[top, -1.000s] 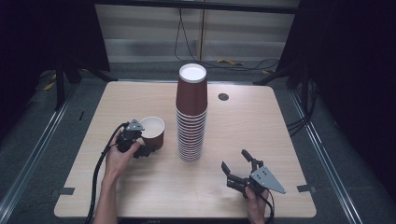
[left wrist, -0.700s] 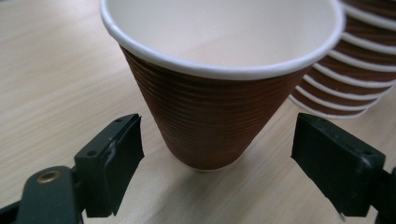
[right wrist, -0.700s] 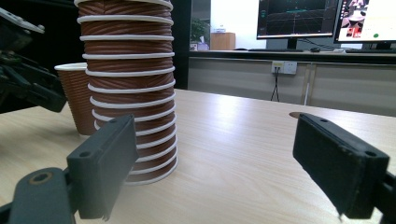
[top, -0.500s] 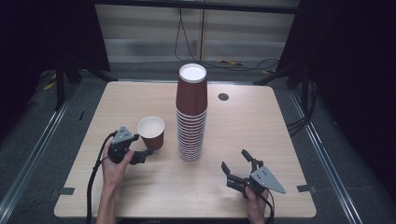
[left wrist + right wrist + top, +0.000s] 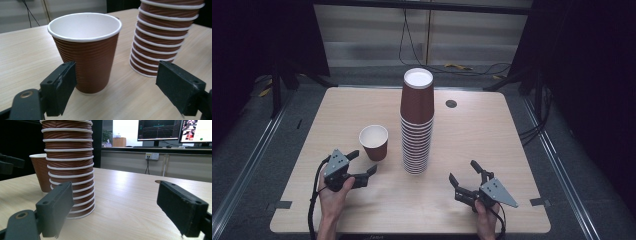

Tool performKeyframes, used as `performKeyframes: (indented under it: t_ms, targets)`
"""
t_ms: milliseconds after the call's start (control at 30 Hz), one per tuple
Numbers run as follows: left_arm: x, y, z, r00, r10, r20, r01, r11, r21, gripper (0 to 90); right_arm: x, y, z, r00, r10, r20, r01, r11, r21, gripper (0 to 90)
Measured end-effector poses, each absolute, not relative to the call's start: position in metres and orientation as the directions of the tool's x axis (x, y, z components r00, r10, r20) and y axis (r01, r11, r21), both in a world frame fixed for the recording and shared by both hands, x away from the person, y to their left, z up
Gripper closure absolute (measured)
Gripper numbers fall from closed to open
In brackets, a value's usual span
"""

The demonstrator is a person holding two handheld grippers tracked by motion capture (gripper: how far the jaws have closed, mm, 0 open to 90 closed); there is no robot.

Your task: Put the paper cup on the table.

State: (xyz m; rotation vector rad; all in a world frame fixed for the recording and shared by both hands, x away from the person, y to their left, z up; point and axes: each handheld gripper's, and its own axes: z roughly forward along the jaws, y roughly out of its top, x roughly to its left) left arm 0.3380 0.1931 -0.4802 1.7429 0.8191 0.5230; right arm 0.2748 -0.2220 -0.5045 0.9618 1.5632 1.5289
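Brown ribbed paper forms the single cup point(image 5: 374, 142), which stands upright, mouth up, on the pale wooden surface point(image 5: 492, 135), left of the middle. Just to its right, apart from it, rises the tall stack of cups point(image 5: 416, 125), nested upside down, with its white base on top. A narrow strip of bare wood runs between cup and stack.

The left gripper point(image 5: 360, 164) lies on the near-left part of the surface, held by the person's left hand point(image 5: 333, 190). Its jaws stand wide apart with nothing between them, and they point toward the cup, which sits just beyond the tips without touching. In the left gripper view the cup point(image 5: 85, 50) sits in front of the left jaw and the stack point(image 5: 162, 40) in front of the right one, with open wood in the gap.

The right gripper point(image 5: 466, 177) rests on the near-right part of the surface, also with its jaws spread and empty, well apart from the stack. In the right gripper view the stack point(image 5: 68, 167) stands ahead of the left jaw, the cup point(image 5: 42, 172) peeks out behind it, and a broad stretch of bare wood runs on toward the far edge.

A small dark round grommet point(image 5: 451, 104) sits near the far edge, right of the stack. The right half of the surface and the far-left corner carry nothing, and both grippers keep back from the near edge.
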Motion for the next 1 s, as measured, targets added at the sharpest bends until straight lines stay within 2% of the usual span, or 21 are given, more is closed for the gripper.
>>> performKeyframes:
  t_ms: [200,567,667,700,1000]
  targets:
    - [0.325,0.190,-0.488,0.669,0.740,-0.068,0.258,-0.145,0.955,16.5,0.275,-0.222,-0.505,-0.450,0.893,-0.001,0.017,0.010,1.000,13.4]
    - [0.298,0.175,-0.502,0.651,0.758,-0.035,0.223,-0.148,0.963,16.5,0.275,-0.222,-0.505,-0.449,0.894,-0.002,0.018,0.011,1.000,13.4]
    - [0.295,0.175,-0.507,0.651,0.757,-0.060,0.225,-0.117,0.967,16.4,0.275,-0.222,-0.505,-0.450,0.893,-0.001,0.017,0.010,1.000,13.4]
    - [0.291,0.174,-0.508,0.643,0.765,-0.033,0.199,-0.125,0.972,16.4,0.275,-0.222,-0.505,-0.450,0.893,-0.001,0.017,0.010,1.000,13.4]
    - [0.286,0.175,-0.509,0.664,0.747,-0.029,0.159,-0.103,0.982,16.4,0.275,-0.222,-0.505,-0.457,0.889,-0.001,0.018,0.011,1.000,13.3]
